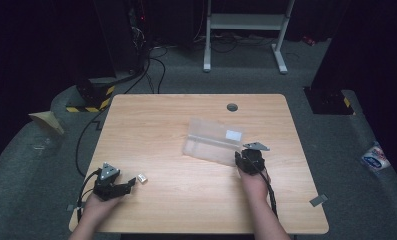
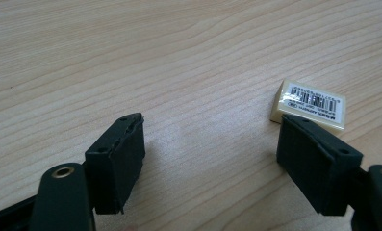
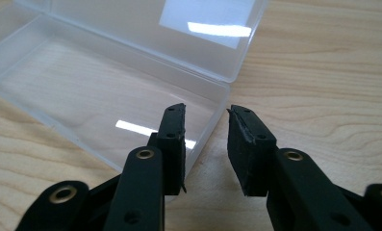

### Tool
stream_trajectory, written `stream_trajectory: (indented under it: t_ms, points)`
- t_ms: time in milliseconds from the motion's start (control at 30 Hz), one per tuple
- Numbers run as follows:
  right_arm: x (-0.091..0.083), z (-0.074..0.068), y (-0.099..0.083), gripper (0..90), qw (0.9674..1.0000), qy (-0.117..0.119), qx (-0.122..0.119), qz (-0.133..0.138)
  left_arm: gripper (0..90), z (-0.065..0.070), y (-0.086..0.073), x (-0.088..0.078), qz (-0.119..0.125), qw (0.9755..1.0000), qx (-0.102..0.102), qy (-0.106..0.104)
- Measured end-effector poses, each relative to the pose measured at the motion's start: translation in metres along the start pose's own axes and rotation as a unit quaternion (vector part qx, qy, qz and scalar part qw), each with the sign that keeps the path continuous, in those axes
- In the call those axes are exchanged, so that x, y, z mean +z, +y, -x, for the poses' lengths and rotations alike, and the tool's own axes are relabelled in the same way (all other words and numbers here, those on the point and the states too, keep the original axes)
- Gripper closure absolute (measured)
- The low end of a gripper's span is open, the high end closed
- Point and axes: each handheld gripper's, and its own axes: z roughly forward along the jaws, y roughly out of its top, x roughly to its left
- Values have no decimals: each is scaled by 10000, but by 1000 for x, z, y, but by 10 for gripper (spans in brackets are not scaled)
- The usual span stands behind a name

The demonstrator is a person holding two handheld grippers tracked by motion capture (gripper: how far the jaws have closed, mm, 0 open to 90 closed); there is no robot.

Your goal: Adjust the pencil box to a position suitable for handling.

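Nearby, left tongs (image 2: 210,144) gape beside boxy eraser (image 2: 310,104); right tongs (image 3: 205,144) straddle clear case's (image 3: 107,91) wall, unclenched.

My small cream eraser (image 2: 308,102) in a barcoded paper sleeve lies flat on the pale wooden desk (image 1: 186,185) near its front left, label side up, just beyond the tip of one jaw of my left tool (image 1: 132,183). My clear plastic case (image 1: 212,140) rests open toward the right of the desk, its lid tilted back on the hinge, a white label on the lid, its near corner right by my right tool (image 1: 244,156).
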Motion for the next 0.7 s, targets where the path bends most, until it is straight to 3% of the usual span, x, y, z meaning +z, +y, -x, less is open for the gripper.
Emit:
stream_trajectory:
  t_ms: [467,633,700]
  points:
    - [-6,4,7,566,9997,210,7,115,255,1,-1,-1,5,10000,-14,0]
    - [-5,7,9,553,9999,164,37,10,255,1,-1,-1,4,10000,-15,3]
    - [-4,9,9,570,9995,266,136,-40,255,1,-1,-1,5,10000,-14,3]
